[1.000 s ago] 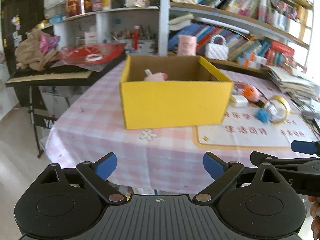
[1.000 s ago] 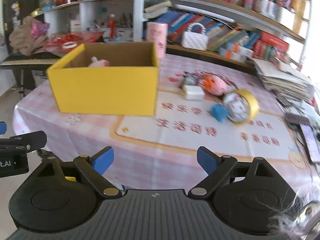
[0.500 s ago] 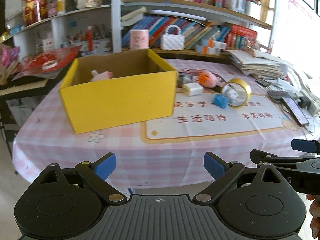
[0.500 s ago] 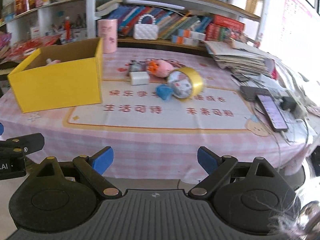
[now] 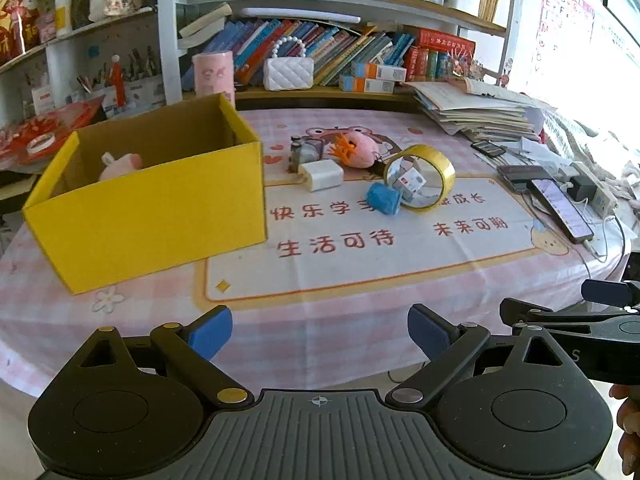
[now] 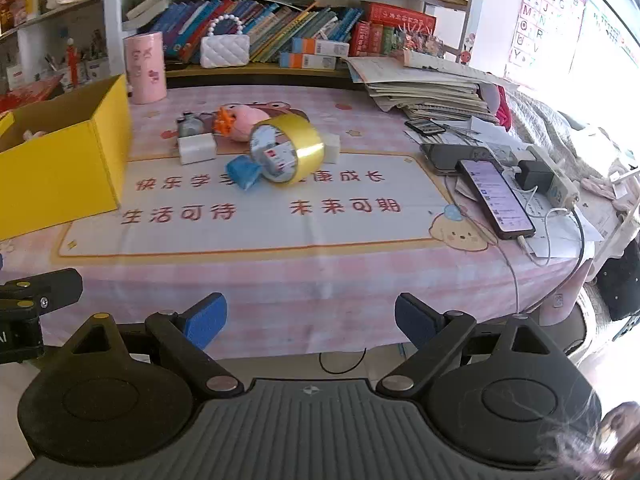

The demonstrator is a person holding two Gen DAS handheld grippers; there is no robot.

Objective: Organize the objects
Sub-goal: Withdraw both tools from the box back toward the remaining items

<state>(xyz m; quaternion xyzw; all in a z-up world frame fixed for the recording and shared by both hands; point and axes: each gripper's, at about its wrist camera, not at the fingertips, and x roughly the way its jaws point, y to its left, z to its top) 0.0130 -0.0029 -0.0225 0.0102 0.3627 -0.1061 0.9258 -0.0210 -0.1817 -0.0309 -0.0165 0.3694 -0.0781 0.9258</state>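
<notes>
both grippers, left gripper [image 5: 319, 330] and right gripper [image 6: 310, 316], spread wide, empty, near edge of surface [image 5: 360, 288]; open yellow cardboard box [image 5: 160, 216] far left, yellow tape roll [image 6: 287, 154] mid-surface

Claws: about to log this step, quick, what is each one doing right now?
Left claw: open, holding nothing, short of the table edge.
Right claw: open, holding nothing, also short of the table.

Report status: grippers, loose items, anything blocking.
Left gripper and right gripper open, empty. Tape roll, blue block, white charger outside yellow box. Path clear.
</notes>
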